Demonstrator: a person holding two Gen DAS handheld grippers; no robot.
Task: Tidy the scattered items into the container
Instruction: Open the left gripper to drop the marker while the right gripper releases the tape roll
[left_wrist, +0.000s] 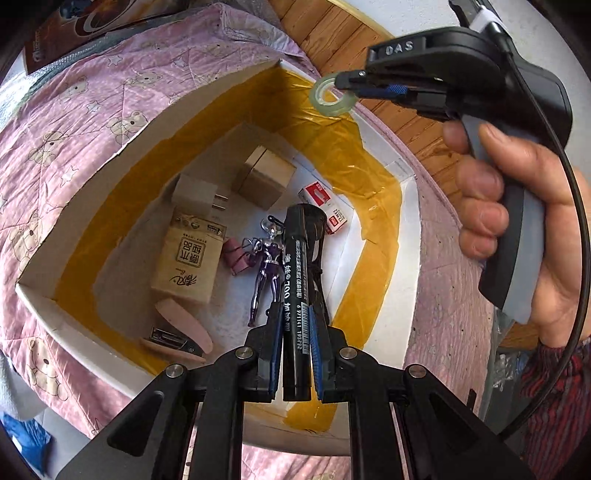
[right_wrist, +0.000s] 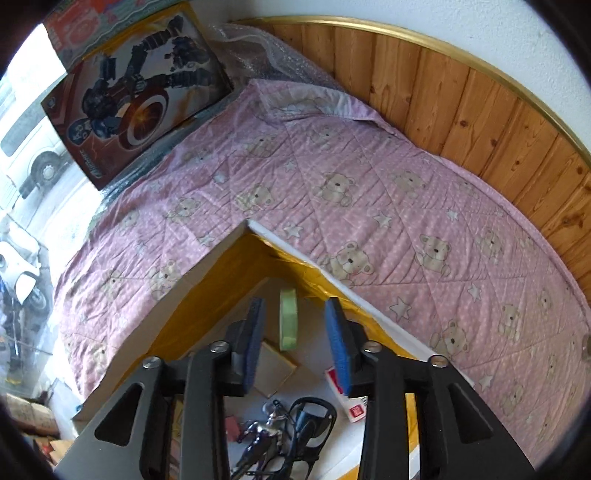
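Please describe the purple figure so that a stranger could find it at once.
Look inside the white box with yellow tape lining, on the pink bear quilt. The purple figure lies on its floor beside the tissue pack, the only shiny, human-shaped item there.

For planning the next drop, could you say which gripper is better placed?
Left: the left gripper clamps the marker above the box; the right gripper stands open around the tape roll.
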